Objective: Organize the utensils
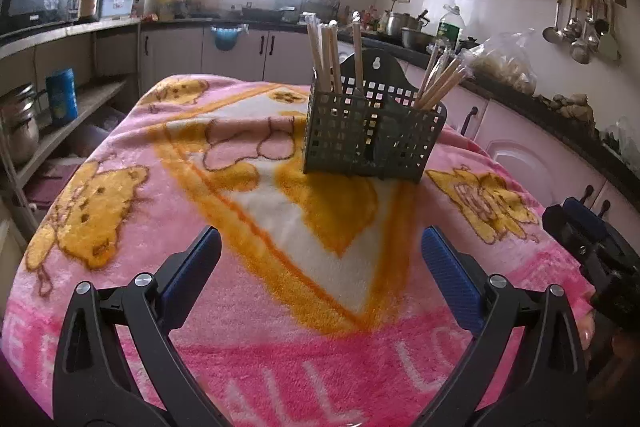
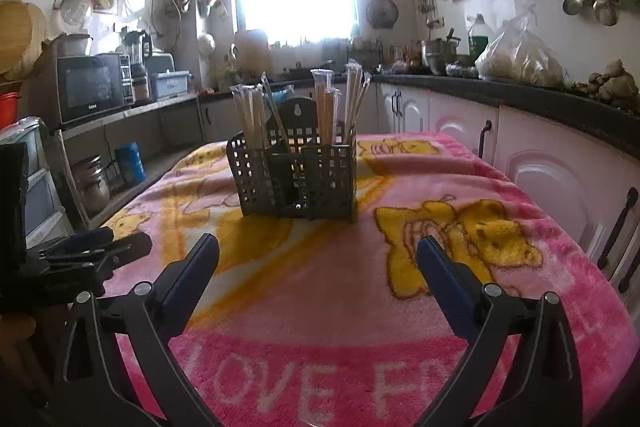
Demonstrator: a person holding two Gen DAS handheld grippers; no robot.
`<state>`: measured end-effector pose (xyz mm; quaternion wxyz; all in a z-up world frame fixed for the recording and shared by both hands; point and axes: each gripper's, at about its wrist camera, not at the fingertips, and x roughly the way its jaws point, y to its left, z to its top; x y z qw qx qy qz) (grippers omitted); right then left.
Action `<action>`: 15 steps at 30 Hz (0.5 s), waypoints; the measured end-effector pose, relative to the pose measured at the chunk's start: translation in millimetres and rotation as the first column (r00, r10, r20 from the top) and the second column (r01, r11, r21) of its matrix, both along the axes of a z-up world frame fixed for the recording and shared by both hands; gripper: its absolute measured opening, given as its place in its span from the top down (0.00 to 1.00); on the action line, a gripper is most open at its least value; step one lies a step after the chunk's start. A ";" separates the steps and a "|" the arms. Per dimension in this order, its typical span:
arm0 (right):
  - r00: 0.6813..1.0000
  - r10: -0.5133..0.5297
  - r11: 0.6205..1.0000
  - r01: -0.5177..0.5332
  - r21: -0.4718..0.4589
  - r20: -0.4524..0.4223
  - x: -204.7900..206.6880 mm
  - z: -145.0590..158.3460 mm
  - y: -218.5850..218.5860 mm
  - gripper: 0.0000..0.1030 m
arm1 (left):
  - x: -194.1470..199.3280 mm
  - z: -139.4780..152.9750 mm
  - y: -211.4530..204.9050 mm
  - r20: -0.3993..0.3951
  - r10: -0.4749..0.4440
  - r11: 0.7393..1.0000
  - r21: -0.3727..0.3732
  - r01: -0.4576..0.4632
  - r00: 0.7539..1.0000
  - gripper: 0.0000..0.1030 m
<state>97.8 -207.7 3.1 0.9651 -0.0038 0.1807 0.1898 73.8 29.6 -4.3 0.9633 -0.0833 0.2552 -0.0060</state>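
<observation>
- Right wrist view: utensil caddy [image 2: 298,175] stands upright mid-blanket [image 2: 360,307], toward the far edge — wrapped chopsticks [image 2: 252,119] sorted upright into its compartments.
- Right gripper [image 2: 318,255] and left gripper [image 1: 320,247]: fingers spread, holding nothing — both hover near the blanket's near edge, probably finished.

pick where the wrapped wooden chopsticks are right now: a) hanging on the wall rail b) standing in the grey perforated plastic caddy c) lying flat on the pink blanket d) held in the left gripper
b: the wrapped wooden chopsticks stand upright in the compartments of the grey perforated plastic caddy, while the left gripper and right gripper are both open and empty over the pink blanket.
</observation>
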 end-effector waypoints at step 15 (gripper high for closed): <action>0.988 -0.050 0.997 0.040 0.068 0.147 -17.4 -8.4 -9.8 0.06 | -15.2 -1.1 -9.3 0.129 0.024 0.999 0.037 -0.029 0.991 0.11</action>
